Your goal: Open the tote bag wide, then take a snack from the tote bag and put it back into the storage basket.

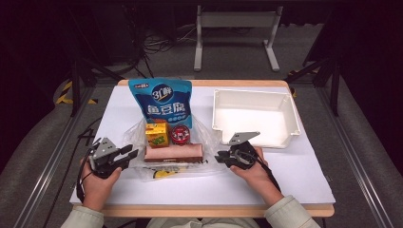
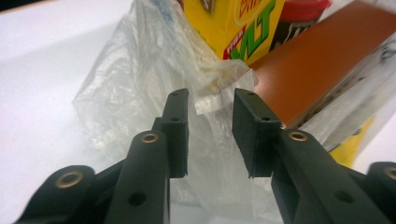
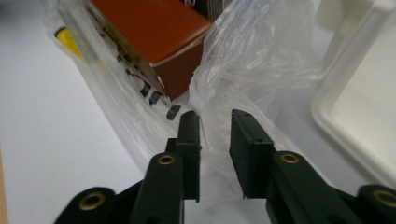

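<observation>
With both the left gripper (image 2: pixel 210 133) and right gripper (image 3: pixel 215 156) parted around thin plastic bag (image 1: pixel 205 135) film, a shallow pinch could slip, or tear it under the brown box (image 1: pixel 173 153).

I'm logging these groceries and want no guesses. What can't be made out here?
- Flat yellow packet: high view, under the clear plastic bag and long brown box.
- Red-lidded jar: left gripper view, cut by the top edge.
- Brown box's side print: right gripper view, blurred behind plastic.
</observation>
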Action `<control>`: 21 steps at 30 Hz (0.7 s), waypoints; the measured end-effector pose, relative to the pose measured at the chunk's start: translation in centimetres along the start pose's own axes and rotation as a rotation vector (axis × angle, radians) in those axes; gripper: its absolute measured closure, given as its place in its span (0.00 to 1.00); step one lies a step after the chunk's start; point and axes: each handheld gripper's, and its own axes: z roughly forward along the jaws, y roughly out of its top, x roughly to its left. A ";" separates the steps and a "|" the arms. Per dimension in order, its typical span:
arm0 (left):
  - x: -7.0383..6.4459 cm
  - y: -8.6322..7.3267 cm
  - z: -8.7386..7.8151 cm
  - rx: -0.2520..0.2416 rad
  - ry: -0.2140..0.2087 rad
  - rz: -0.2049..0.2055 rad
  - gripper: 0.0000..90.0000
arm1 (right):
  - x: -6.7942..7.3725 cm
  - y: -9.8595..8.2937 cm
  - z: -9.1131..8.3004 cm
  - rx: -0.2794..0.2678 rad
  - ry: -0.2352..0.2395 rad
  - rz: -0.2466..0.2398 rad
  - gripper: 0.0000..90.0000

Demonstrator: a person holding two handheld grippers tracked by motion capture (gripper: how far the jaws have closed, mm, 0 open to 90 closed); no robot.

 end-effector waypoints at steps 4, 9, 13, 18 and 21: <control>0.2 -0.3 -1.2 -0.040 -0.011 -0.015 0.68 | 0.2 0.8 -1.5 -0.096 -0.006 -0.013 0.60; 0.1 -0.5 -2.3 -0.075 -0.027 -0.023 0.63 | 0.2 1.5 -3.0 -0.194 0.006 -0.012 0.49; 0.3 -0.9 -3.4 -0.101 -0.047 -0.041 0.60 | 0.1 2.0 -4.3 -0.273 0.032 0.007 0.45; 0.5 -1.2 -4.2 -0.123 -0.088 -0.047 0.58 | 0.0 2.8 -5.4 -0.332 0.050 0.006 0.43; 0.6 -1.3 -4.3 -0.125 -0.093 -0.054 0.58 | -0.2 3.0 -5.6 -0.335 0.055 0.005 0.44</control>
